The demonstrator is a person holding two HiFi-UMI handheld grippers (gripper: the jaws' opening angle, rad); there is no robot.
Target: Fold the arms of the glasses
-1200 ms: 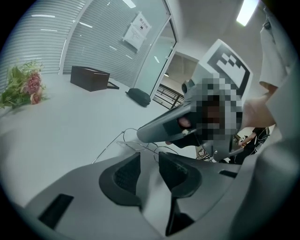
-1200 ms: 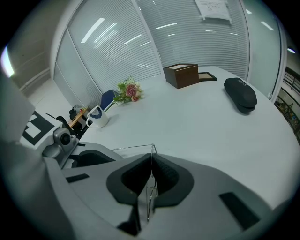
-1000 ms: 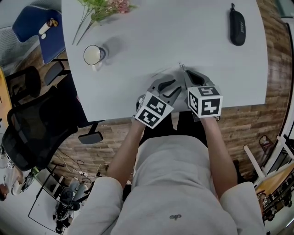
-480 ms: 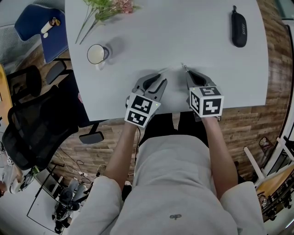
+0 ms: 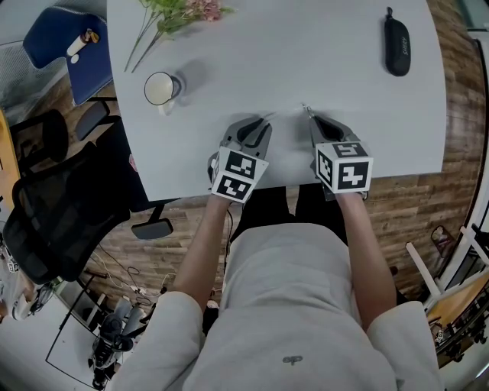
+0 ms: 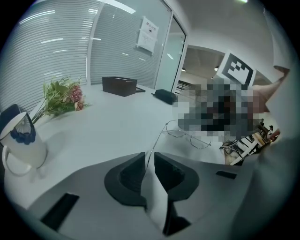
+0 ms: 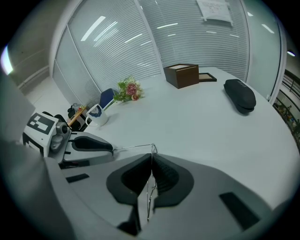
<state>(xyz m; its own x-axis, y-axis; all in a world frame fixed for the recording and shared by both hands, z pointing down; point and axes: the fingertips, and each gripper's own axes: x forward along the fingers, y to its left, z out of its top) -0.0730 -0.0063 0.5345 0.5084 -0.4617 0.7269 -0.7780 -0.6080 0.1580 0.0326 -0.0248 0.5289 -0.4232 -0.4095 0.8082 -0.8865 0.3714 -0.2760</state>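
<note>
1. Where the table (image 5: 306,53) ends nearest me, both my tongs reach in over the middle of its near edge, marker cubes toward my body.
2. My right tongs (image 5: 312,116) are pressed together on the glasses (image 7: 151,149). They pinch the thin wire front between the pads, and the wire runs down through the closed jaws.
3. The glasses sit between the two tongs, just inside the near edge. One arm stands out sideways from the front toward my left, still unfolded. I cannot tell whether the lenses touch the tabletop.
4. My left tongs (image 5: 258,124) have just been closing. Their jaws stand a narrow slit apart with the tip of that arm inside the slit, and I see no pad pressing on it.
5. Farther in, toward the left edge, stands a white mug (image 5: 157,90) with a blue pattern, well apart from the glasses.
6. A dark glasses case (image 5: 395,47) lies toward the far right corner.
7. A bunch of flowers (image 5: 172,11) lies at the far left, with the stems pointing toward the mug.
8. Farthest off, by the far edge, sits a brown box (image 7: 182,75).
</note>
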